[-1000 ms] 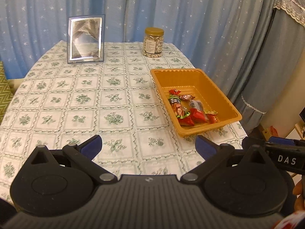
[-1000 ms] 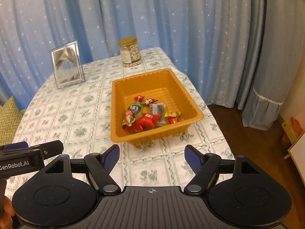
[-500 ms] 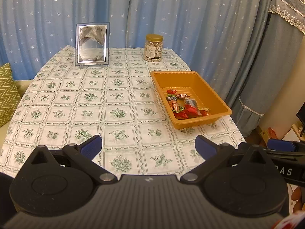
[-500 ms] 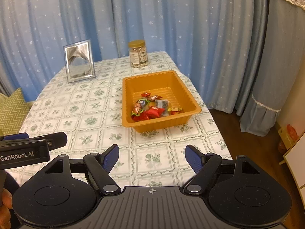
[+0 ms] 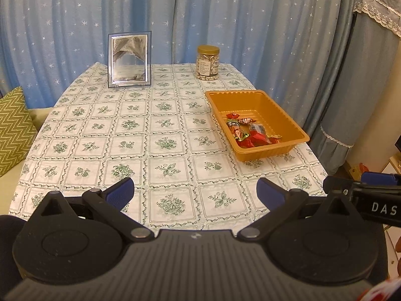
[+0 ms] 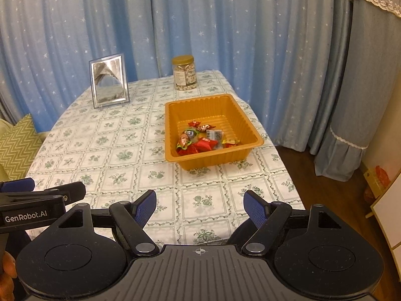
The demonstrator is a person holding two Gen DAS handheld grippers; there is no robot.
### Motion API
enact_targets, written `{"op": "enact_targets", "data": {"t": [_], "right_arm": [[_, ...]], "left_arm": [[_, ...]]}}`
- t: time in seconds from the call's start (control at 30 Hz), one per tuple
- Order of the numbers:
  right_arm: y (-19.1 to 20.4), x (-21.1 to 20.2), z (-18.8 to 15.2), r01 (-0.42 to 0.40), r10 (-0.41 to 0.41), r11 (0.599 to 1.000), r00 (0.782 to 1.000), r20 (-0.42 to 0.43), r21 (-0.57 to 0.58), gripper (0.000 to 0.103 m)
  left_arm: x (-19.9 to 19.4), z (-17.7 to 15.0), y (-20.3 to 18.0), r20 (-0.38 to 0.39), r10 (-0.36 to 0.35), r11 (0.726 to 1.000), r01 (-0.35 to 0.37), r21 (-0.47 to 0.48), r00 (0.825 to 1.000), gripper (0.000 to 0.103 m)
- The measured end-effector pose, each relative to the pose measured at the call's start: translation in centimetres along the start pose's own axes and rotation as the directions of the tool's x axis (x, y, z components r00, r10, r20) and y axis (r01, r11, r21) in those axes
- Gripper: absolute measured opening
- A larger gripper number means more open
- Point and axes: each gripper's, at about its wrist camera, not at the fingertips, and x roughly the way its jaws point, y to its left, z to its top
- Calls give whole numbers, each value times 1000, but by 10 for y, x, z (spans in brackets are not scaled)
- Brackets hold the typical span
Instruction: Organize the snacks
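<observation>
An orange plastic tray (image 5: 290,123) (image 6: 173,130) stands on the right side of the table. Several wrapped snacks (image 5: 250,133) (image 6: 203,138), mostly red, lie piled in its near half. My left gripper (image 5: 195,192) is open and empty, held over the table's near edge. My right gripper (image 6: 200,207) is open and empty, also back at the near edge, well short of the tray. Each gripper shows at the side of the other's view.
A table with a floral checked cloth (image 5: 130,135) (image 6: 105,150). A silver picture frame (image 5: 129,60) (image 6: 109,80) and a gold-lidded jar (image 5: 207,62) (image 6: 185,72) stand at the far end. Blue starred curtains behind. A green zigzag cushion (image 5: 12,125) at left.
Both grippers have drawn back and risen from the table. The tray now looks smaller and farther away, and more of the room shows. Both stay open and empty.
</observation>
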Motion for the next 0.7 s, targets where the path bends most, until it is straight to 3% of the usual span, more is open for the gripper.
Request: {"op": "enact_targets", "data": {"t": [0.7], "right_arm": [[0,-4,0,-5,5,1000,1000,10,10,76]], "left_arm": [[-2,0,-2,10,-1,1000,1,10,1000,103]]}}
